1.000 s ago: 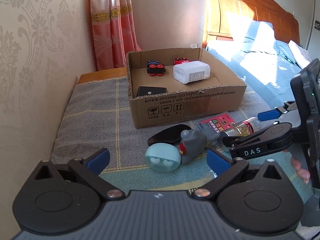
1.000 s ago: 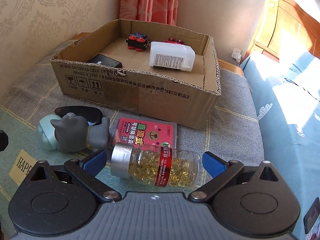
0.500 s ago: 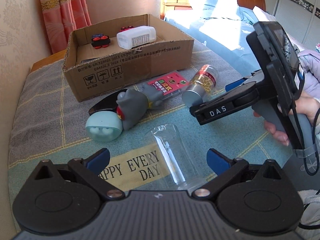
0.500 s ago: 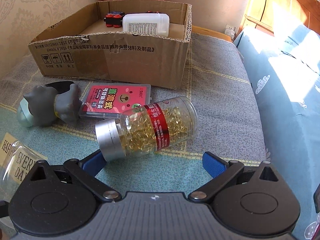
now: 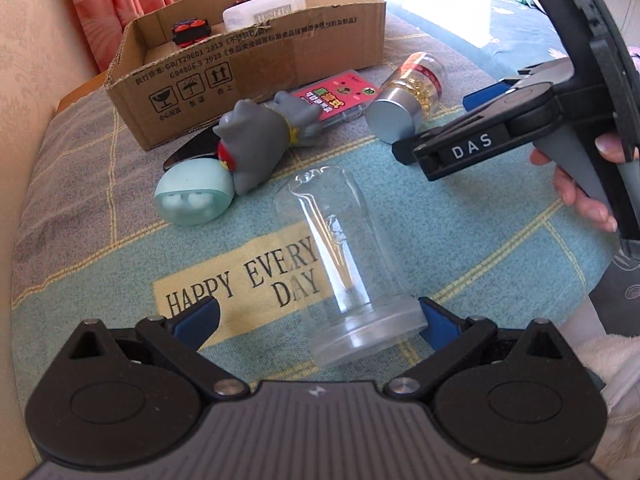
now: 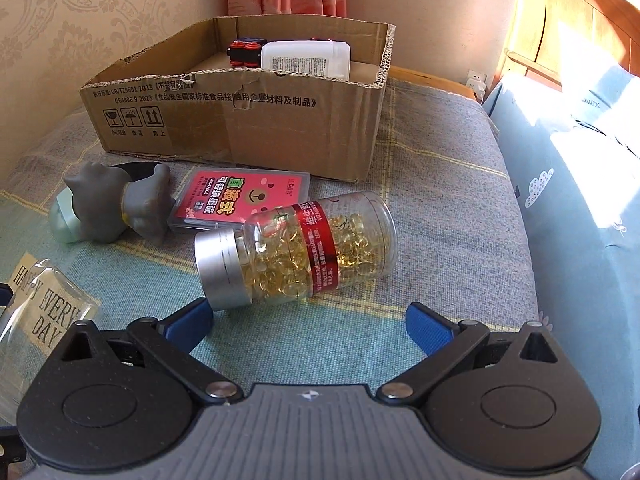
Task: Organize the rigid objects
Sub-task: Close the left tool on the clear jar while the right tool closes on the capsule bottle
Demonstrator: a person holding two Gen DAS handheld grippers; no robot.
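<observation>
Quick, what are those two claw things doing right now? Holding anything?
Left gripper: open, holding nothing; a clear plastic cup lies between its fingers.
Right gripper: open, empty, just short of the capsule bottle.

Left gripper [image 5: 316, 318] gapes wide around a clear plastic cup [image 5: 344, 264] lying on the blanket [image 5: 100, 216].

clear jar [image 6: 36, 320] cut by left edge, black item [image 5: 192, 150] mostly hidden under grey figurine [image 5: 256, 140]
</observation>
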